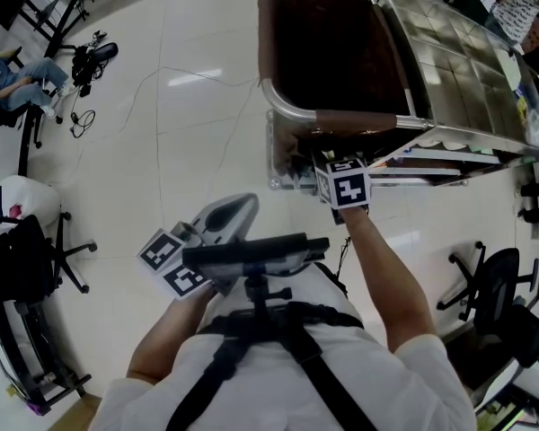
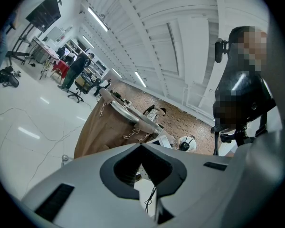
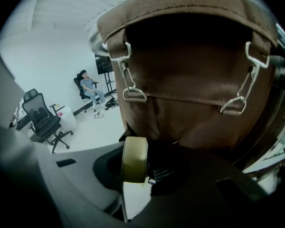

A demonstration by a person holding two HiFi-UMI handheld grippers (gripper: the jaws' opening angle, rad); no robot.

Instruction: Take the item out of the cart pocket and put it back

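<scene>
A yellowish tape roll [image 3: 134, 159] stands on edge between the jaws of my right gripper [image 3: 145, 167], which is shut on it. Just beyond it hangs the cart's brown fabric bag [image 3: 190, 94], clipped by metal hooks [image 3: 133, 95] to a chrome rail; a dark fold of the bag lies right behind the roll. In the head view my right gripper [image 1: 328, 173] is at the bag's [image 1: 332, 43] near lower end, fingertips hidden below the rail. My left gripper [image 1: 242, 206] is held back near my body, its jaws [image 2: 141, 148] shut on nothing.
The cart's metal grid shelf [image 1: 458, 52] runs to the right of the bag. Office chairs stand at the left [image 1: 27, 259] and right [image 1: 485, 281]. A person sits far left [image 1: 9, 79], with camera gear [image 1: 94, 57] and cables on the white floor.
</scene>
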